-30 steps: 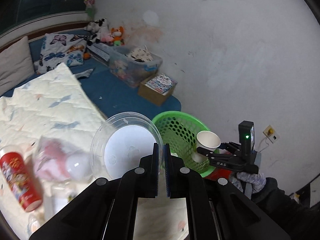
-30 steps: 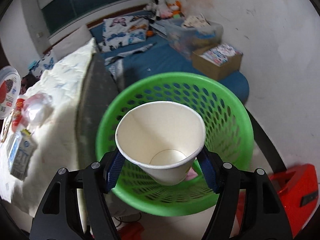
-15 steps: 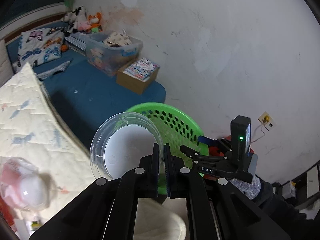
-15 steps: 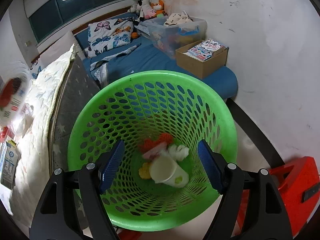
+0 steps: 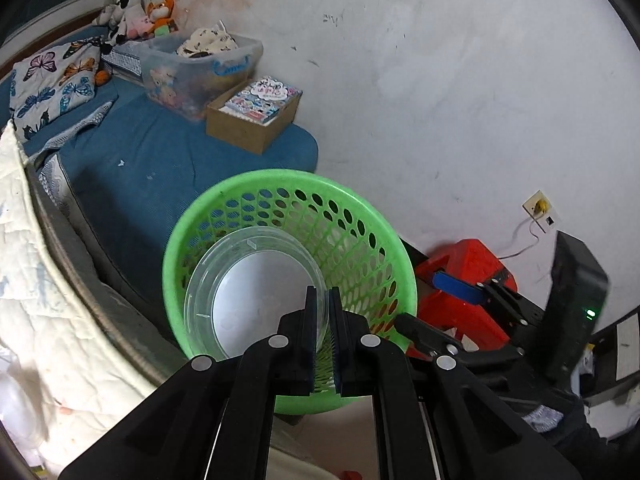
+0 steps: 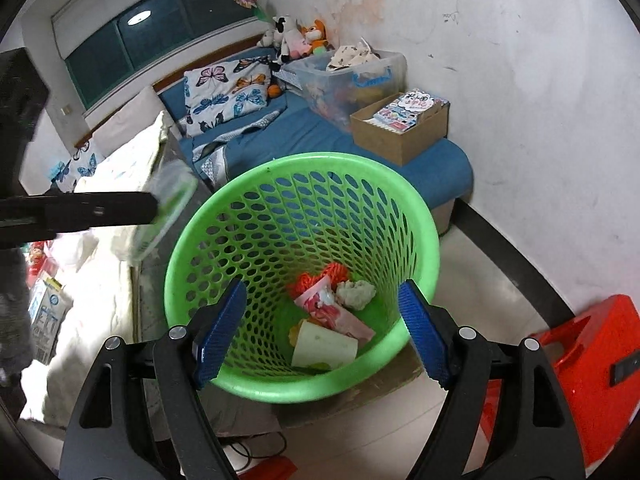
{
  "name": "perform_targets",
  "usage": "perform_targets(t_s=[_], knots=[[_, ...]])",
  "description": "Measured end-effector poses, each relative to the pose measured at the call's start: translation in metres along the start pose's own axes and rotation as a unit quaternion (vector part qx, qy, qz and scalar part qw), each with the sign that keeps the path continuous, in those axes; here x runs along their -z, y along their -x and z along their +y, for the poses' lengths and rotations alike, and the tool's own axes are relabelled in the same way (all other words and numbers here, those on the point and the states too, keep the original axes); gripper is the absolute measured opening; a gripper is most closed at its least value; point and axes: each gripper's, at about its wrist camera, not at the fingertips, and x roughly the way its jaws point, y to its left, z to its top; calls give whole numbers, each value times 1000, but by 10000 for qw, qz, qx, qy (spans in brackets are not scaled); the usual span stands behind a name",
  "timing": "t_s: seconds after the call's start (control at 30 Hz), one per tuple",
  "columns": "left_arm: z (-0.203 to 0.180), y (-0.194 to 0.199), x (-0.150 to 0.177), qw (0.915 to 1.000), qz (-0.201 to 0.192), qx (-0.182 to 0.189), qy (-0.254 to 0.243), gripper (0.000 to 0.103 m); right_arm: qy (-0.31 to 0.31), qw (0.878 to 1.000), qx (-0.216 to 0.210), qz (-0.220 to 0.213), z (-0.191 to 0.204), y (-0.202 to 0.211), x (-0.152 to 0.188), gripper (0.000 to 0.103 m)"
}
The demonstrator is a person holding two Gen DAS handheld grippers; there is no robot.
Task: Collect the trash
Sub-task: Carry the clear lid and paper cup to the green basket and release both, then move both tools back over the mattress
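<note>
Bed edge: at the far left, your quilt [image 6: 120, 184] holds a carton [image 6: 46, 322] that is not yet collected; other items there are too blurred to name.

Left gripper: your left gripper [image 5: 323, 304] has its jaws pinched on the rim of the clear plastic lid [image 5: 252, 292]. A second ago it held that lid over the quilt; now you have swung it across so it hangs over the mouth of the green basket [image 5: 224, 200]. In the right wrist view it comes in from the left, level with the basket's near-left rim.

Lid: not yet released. Seen from the side it looks to sit at the rim rather than over the centre, so judge the drop carefully; it could catch the edge and slide off.

Basket contents: the paper cup [image 6: 324, 350] you held a second ago now lies on its side at the bottom, beside a pink wrapper [image 6: 332, 312], an orange scrap [image 6: 316, 280] and a crumpled wad [image 6: 356, 294]. That piece is done.

Right gripper: your right gripper [image 6: 320, 328] is empty, jaws spread wide over the basket's near rim. It is free to go back for more.

Red stool: the red stool [image 6: 592, 368] stands just right of the basket; keep your withdrawal clear of it.
</note>
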Motion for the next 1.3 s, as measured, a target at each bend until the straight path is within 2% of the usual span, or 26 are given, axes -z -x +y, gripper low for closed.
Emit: perform_targets(t_s=[0.07, 0.17, 0.23, 0.3, 0.37, 0.57, 0.67, 0.77, 0.87, 1.1, 1.3], knots=[[-3, -5, 1, 10000, 54, -4, -48, 7, -30, 10000, -33, -18, 0, 2, 1, 78], [-4, -9, 1, 9999, 90, -59, -44, 19, -84, 9999, -96, -56, 1, 6, 3, 78], [-4, -11, 2, 9999, 109, -12, -18, 19, -105, 9999, -115, -70, 1, 7, 4, 78], [-2, -11, 3, 9999, 103, 21, 34, 34, -121, 9998, -144, -75, 3, 9, 6, 78], [-2, -6, 6, 10000, 14, 11, 56, 41, -123, 9998, -161, -67, 5, 10, 6, 78], [6, 20, 21, 9994, -182, -34, 290, 45, -79, 9995, -311, -70, 19, 18, 12, 78], [10, 44, 36, 9985, -387, -211, 331, 46, -11, 9991, -412, -89, 31, 24, 15, 78], [15, 71, 55, 9970, -596, -301, 388, 52, 92, 9986, -511, -107, 47, 30, 17, 79], [22, 97, 75, 9948, -782, -499, 428, 52, 198, 9978, -624, -124, 65, 34, 19, 81], [58, 162, 127, 9850, -1211, -870, 867, 54, 573, 9945, -873, -68, 115, 37, 25, 83], [91, 211, 172, 9717, -1530, -1304, 1241, 60, 869, 9900, -1109, -2, 161, 37, 28, 83]])
